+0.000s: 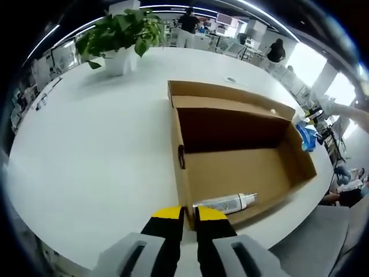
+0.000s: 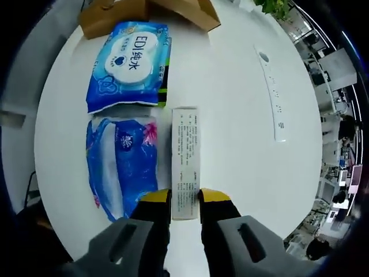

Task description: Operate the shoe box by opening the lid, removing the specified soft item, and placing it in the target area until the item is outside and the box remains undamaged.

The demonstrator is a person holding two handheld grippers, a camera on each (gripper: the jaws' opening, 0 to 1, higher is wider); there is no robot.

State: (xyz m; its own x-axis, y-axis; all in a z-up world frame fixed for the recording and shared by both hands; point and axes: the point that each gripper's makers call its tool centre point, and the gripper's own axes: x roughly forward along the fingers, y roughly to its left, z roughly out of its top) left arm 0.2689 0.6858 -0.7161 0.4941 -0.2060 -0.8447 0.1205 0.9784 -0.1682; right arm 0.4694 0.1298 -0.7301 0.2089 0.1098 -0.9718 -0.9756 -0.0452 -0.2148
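Box point(image 1: 242, 167) open ahead of left gripper point(image 1: 189, 214), lid folded back, near wall at fingertips. Tube point(image 1: 225, 203) lies inside, just right of tips. Left jaws narrow, holding nothing; near wall may sit in slit, cannot tell.

Right gripper point(image 2: 185, 197) jaws grip slim white carton point(image 2: 185, 161), carton running forward from tips. Two soft packs, wipes point(image 2: 130, 63) and tissues point(image 2: 122, 161), lie on table point(image 2: 242, 115) left of fingers.

Judgement: lower carton flat beside packs, open jaws gently, keep clear of box corner point(image 2: 184, 14).
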